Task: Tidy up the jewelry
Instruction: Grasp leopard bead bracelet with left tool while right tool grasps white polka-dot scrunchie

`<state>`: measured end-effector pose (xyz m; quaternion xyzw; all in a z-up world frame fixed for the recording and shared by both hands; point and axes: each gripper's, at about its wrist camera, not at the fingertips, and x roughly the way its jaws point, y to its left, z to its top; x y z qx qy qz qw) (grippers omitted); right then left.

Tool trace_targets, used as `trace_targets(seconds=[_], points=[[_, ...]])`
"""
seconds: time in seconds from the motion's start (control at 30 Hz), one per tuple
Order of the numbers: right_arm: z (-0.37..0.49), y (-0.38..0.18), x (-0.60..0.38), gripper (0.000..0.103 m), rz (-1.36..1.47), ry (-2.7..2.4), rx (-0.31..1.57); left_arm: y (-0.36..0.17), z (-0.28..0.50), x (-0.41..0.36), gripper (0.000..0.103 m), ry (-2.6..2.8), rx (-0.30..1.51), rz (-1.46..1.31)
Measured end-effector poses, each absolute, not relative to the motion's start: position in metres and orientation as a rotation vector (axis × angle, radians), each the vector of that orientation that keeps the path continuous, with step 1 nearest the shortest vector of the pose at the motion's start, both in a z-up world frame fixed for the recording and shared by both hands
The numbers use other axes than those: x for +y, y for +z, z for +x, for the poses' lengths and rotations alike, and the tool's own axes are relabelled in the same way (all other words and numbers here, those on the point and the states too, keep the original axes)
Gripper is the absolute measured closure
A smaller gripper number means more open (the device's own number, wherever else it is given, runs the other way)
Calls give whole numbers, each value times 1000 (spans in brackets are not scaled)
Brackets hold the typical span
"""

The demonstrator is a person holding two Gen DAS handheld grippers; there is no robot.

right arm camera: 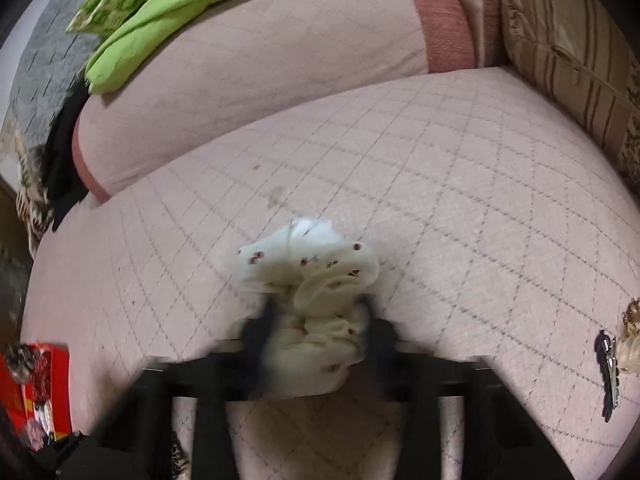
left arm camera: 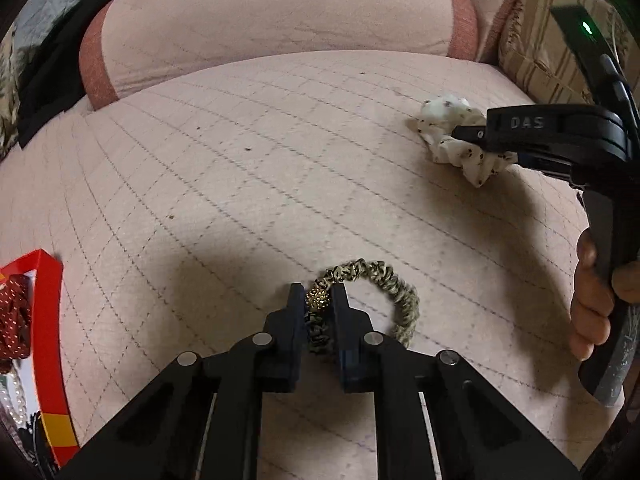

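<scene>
1. Left gripper (left arm camera: 317, 300) is closing its two fingers on the near-left part of the leopard scrunchie (left arm camera: 372, 300); the jaws are nearly together, with the band and its gold bead (left arm camera: 318, 299) pinched between the pads.
2. Right gripper (right arm camera: 320, 320) is closing on the white scrunchie (right arm camera: 316, 280); the right wrist view is blurred, so we are judging rather than seeing that the fabric bunched between its fingers is gripped.
3. We are holding both grippers steeply downward over the quilt (left arm camera: 240, 160), each one meeting its own scrunchie.
4. To do this pickup well, we are keeping the left pads on the band itself, not only on the bead, since a round bead will probably slip out.
5. We are also taking care not to catch the quilt under the fingertips, and lifting straight up before carrying sideways.
6. Most of the leopard scrunchie is lying to the right of the left gripper, curving far and then back near beside the right finger.
7. In the left wrist view the white scrunchie is lying far right, well apart from the leopard one, with ruffles spilling out on both sides of the right gripper's fingers.
8. Seen at near left is the red box (left arm camera: 52, 320), already holding beads, so we are judging it the likely destination for both.
</scene>
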<state>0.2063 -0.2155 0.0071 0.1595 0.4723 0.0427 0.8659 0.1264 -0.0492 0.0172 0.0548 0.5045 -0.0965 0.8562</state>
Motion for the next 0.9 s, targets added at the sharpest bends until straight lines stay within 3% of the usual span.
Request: trace_targets(seconds=[0.03, 0.17, 0.57, 0.9], points=[[204, 8, -215, 84, 336, 95, 987, 18, 125, -51, 91, -213, 1064, 109], [189, 12, -217, 87, 368, 122, 996, 26, 118, -52, 91, -244, 1079, 57], [117, 61, -198, 89, 363, 210, 931, 101, 63, -22, 91, -276, 973, -57], [65, 117, -133, 89, 329, 358, 880, 159, 3, 52, 91, -197, 876, -119]])
